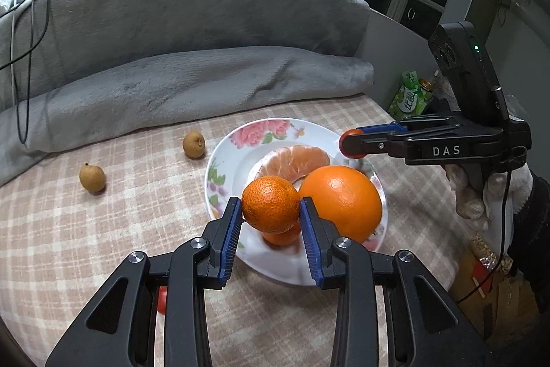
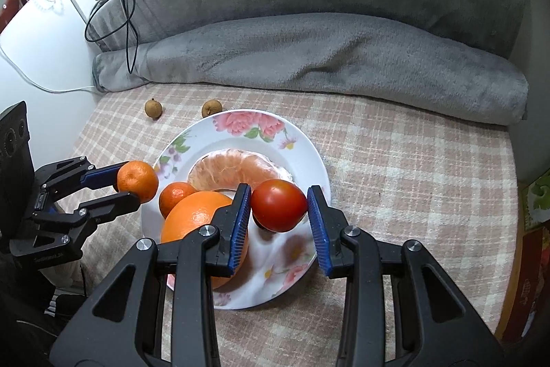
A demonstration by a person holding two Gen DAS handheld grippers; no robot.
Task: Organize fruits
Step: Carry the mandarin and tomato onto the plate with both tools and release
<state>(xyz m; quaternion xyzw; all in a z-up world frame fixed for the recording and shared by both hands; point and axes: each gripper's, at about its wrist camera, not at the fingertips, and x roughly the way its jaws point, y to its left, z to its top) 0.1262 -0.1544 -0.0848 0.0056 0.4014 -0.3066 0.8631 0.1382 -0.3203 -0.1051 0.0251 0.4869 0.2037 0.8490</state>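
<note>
A floral white plate (image 1: 233,157) (image 2: 306,140) on the checked cloth carries a big orange (image 1: 342,200) (image 2: 194,215), a peeled citrus half (image 1: 297,160) (image 2: 237,169) and a small tangerine (image 2: 175,195) (image 1: 283,236). My left gripper (image 1: 270,212) (image 2: 129,183) is shut on another tangerine (image 1: 270,203) (image 2: 137,180), held just above the plate's near left rim. My right gripper (image 2: 279,207) (image 1: 350,143) is shut on a red tomato (image 2: 278,204) (image 1: 349,135), held over the plate's right side. Two small brown fruits (image 1: 92,177) (image 1: 194,144) (image 2: 153,108) (image 2: 211,108) lie on the cloth left of the plate.
A rolled grey blanket (image 1: 192,85) (image 2: 326,57) runs along the back of the cloth. Black cables (image 2: 129,6) hang over its left end. A green carton (image 1: 409,97) stands past the cloth's right edge. A red fruit (image 1: 162,300) shows under my left gripper. A gloved hand (image 1: 481,195) holds the right gripper.
</note>
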